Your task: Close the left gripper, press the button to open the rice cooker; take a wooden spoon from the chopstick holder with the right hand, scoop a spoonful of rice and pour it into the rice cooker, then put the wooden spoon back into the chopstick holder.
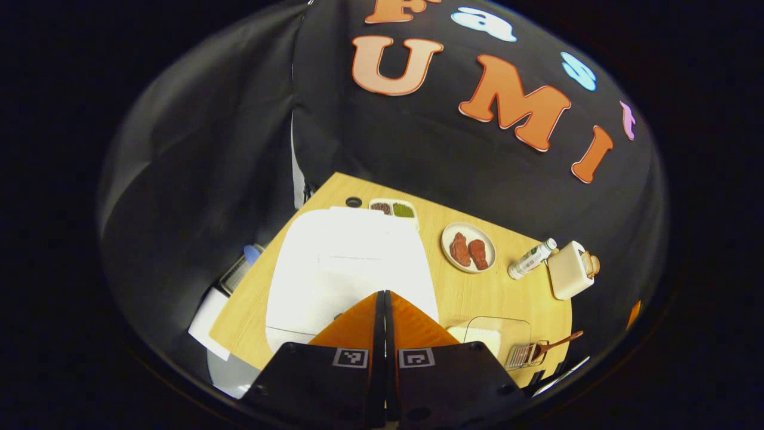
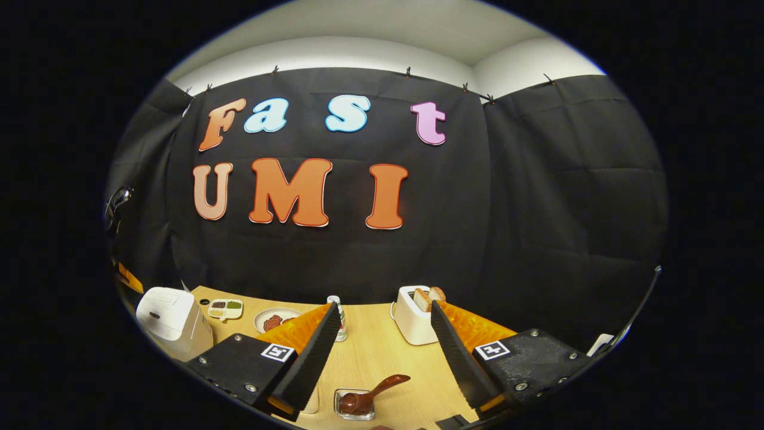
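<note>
A pale wooden table bears the closed white rice cooker (no legible writing). The left gripper, fingers pressed together, hovers above it. The empty right gripper gapes over the brown wooden spoon in its clear holder.

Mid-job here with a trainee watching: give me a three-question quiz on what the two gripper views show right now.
1. True or false: the left gripper has its jaws closed above the rice cooker.
2. What does the wooden spoon rest in?
3. Pick one: the right gripper is A) open and empty, B) holding the spoon.

Key: 1 true. 2 the small clear holder on the table. 3 A.
</note>
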`<state>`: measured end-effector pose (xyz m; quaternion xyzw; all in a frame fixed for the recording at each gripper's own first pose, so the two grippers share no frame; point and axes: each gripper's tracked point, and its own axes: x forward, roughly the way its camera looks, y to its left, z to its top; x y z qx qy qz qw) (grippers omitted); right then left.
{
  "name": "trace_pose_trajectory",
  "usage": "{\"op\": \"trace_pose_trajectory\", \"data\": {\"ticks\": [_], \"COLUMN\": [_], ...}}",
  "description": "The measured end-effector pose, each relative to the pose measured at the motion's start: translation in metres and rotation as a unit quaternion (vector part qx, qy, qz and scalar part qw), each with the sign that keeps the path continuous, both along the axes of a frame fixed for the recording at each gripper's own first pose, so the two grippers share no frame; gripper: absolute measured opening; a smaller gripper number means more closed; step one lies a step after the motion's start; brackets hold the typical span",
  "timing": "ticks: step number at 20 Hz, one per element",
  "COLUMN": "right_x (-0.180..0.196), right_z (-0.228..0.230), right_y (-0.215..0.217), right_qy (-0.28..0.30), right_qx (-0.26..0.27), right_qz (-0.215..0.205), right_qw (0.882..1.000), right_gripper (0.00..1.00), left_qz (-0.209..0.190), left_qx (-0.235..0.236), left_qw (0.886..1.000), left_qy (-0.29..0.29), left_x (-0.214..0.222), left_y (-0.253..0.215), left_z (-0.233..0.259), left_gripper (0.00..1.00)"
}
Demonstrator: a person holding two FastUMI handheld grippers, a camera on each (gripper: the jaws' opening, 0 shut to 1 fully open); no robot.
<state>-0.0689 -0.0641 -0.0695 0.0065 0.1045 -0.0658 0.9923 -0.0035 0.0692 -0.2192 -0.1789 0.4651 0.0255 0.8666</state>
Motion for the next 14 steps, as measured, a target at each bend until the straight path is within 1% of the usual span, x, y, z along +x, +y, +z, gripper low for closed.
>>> {"op": "trace_pose_trajectory", "data": {"ticks": [3, 5, 6, 7, 8, 9, 10, 11, 12, 14], "right_x": [0.0, -0.002, -0.002, -0.003, -0.004, -0.005, -0.005, -0.006, -0.005, -0.004], "right_z": [-0.01, -0.014, -0.017, -0.022, -0.024, -0.026, -0.029, -0.032, -0.033, -0.035], "right_y": [-0.003, -0.004, -0.005, -0.005, -0.005, -0.005, -0.005, -0.005, -0.005, -0.003], "right_qy": [0.014, 0.017, 0.02, 0.026, 0.03, 0.033, 0.037, 0.041, 0.043, 0.047], "right_qx": [-0.003, -0.005, -0.006, -0.007, -0.007, -0.008, -0.009, -0.011, -0.012, -0.014], "right_qz": [-0.008, -0.012, -0.014, -0.016, -0.017, -0.018, -0.019, -0.019, -0.018, -0.016], "right_qw": [1.0, 1.0, 1.0, 1.0, 0.999, 0.999, 0.999, 0.999, 0.999, 0.999], "right_gripper": [0.94, 0.94, 0.98, 0.94, 0.98, 0.94, 0.94, 0.94, 0.94, 0.95], "left_qz": [0.008, 0.019, 0.024, 0.028, 0.029, 0.037, 0.033, 0.036, 0.037, 0.033], "left_qx": [-0.026, -0.043, -0.053, -0.066, -0.082, -0.096, -0.099, -0.091, -0.089, -0.084], "left_qw": [0.999, 0.998, 0.996, 0.995, 0.992, 0.993, 0.991, 0.992, 0.992, 0.992], "left_qy": [0.042, 0.052, 0.062, 0.074, 0.09, 0.066, 0.079, 0.079, 0.086, 0.09], "left_x": [-0.007, -0.009, -0.011, -0.014, -0.021, -0.009, -0.013, -0.011, -0.009, -0.008], "left_y": [0.003, 0.005, 0.007, 0.005, 0.0, -0.001, -0.002, 0.002, 0.004, 0.002], "left_z": [-0.035, -0.049, -0.054, -0.061, -0.073, -0.07, -0.072, -0.075, -0.078, -0.079], "left_gripper": [0.05, 0.04, 0.04, 0.05, 0.05, 0.05, 0.06, 0.04, 0.05, 0.05]}}
